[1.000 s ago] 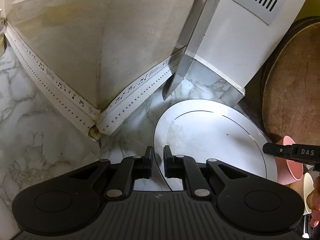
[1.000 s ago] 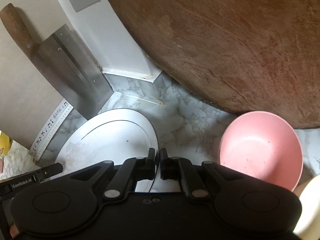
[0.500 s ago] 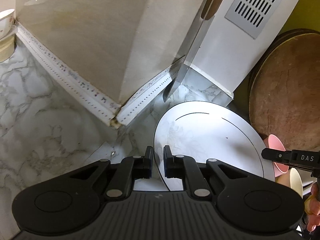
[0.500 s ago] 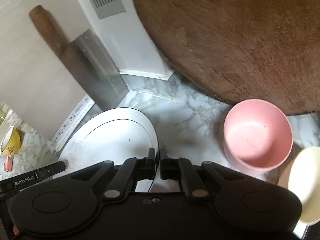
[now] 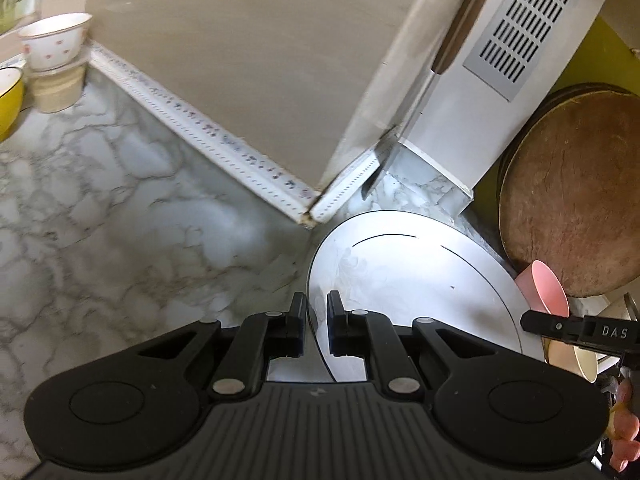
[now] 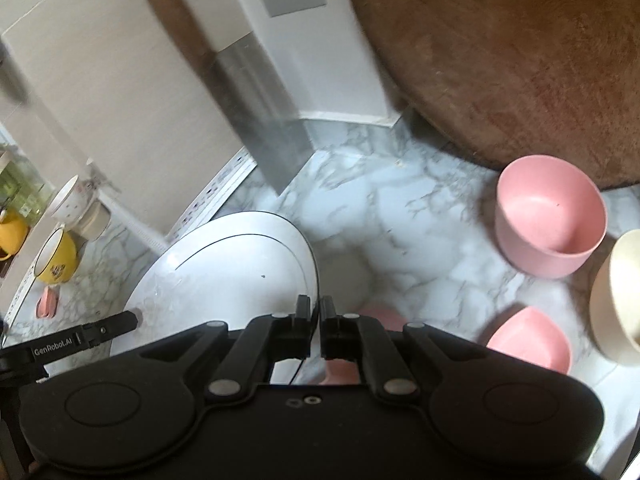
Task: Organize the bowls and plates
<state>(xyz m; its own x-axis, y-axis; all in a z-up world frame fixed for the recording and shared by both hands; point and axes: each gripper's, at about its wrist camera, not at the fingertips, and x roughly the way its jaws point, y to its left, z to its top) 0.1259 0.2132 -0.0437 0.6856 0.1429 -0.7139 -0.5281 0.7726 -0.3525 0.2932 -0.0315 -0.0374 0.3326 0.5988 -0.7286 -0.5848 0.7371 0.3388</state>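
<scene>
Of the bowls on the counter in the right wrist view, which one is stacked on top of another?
The white flowered bowl at far left, sitting on a beige bowl. The yellow bowl and the pink bowl stand alone.

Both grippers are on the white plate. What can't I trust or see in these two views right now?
- Near edge of the white plate: left wrist view, hidden behind the left gripper.
- Pink object under the plate: right wrist view, mostly covered by the right gripper.
- Cream bowl: cut by the right edge.
- Cleaver: motion-blurred.
- Yellow cup print: too small.
</scene>
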